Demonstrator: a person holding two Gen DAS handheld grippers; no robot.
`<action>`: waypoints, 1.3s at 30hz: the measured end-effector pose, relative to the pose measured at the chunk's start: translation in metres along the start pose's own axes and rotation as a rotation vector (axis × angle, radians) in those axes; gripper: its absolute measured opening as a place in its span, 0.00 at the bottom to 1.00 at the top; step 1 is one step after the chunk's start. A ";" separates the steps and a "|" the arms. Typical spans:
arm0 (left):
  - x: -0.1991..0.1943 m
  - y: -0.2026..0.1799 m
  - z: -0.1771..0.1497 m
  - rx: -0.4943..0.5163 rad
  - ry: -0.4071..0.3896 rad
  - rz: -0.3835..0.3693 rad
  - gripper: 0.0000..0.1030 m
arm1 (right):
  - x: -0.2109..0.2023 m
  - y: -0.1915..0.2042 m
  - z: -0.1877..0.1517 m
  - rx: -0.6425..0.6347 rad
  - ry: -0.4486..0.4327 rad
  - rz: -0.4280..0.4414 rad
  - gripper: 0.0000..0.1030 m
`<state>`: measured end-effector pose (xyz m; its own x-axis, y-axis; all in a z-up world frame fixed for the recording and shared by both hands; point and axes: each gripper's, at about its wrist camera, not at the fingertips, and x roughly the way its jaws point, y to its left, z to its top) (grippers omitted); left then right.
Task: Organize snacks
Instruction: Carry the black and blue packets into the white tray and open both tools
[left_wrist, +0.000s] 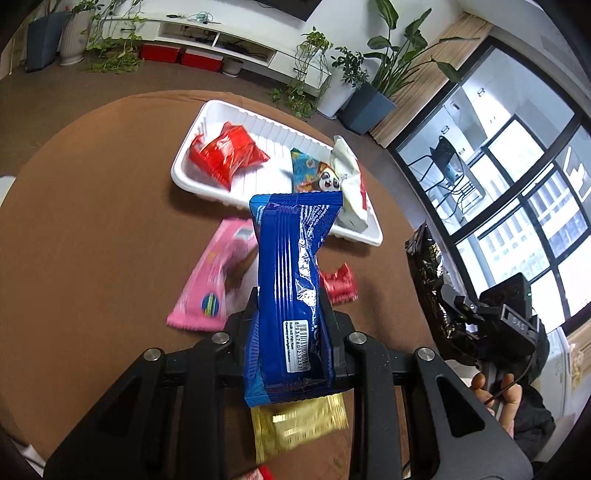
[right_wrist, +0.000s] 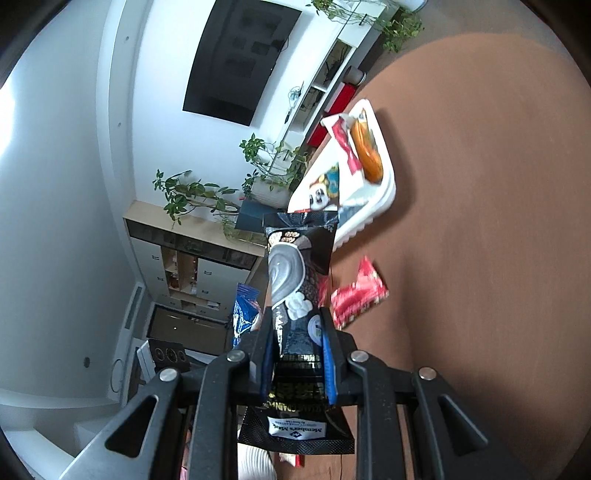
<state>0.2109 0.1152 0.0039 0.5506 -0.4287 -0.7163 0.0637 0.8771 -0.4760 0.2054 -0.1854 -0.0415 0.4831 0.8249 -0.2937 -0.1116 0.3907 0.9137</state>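
My left gripper (left_wrist: 290, 295) is shut on a blue snack pack (left_wrist: 291, 273) and holds it above the brown round table (left_wrist: 92, 240), short of the white tray (left_wrist: 192, 162). The tray holds red packs (left_wrist: 225, 155), a cartoon pack (left_wrist: 314, 175) and a white pack (left_wrist: 351, 184). My right gripper (right_wrist: 295, 317) is shut on a black snack pack (right_wrist: 299, 280), lifted and tilted; it also shows at the right of the left wrist view (left_wrist: 428, 280). The tray (right_wrist: 384, 199) lies ahead of it.
On the table lie a pink pack (left_wrist: 210, 280), a small red pack (left_wrist: 340, 284) and a gold pack (left_wrist: 299, 424). Potted plants (left_wrist: 369, 92), a white TV shelf (left_wrist: 221, 33) and windows (left_wrist: 517, 184) surround the table.
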 end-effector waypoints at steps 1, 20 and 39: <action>0.002 -0.001 0.004 0.000 0.003 -0.001 0.23 | 0.001 0.002 0.004 -0.006 -0.001 -0.007 0.22; 0.078 -0.021 0.104 0.114 0.049 0.097 0.23 | 0.062 0.032 0.089 -0.104 -0.041 -0.115 0.23; 0.147 -0.029 0.108 0.275 0.083 0.279 0.25 | 0.104 0.013 0.115 -0.278 -0.027 -0.393 0.30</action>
<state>0.3795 0.0500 -0.0326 0.5099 -0.1715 -0.8430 0.1478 0.9828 -0.1106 0.3541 -0.1419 -0.0274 0.5574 0.5836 -0.5905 -0.1423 0.7679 0.6246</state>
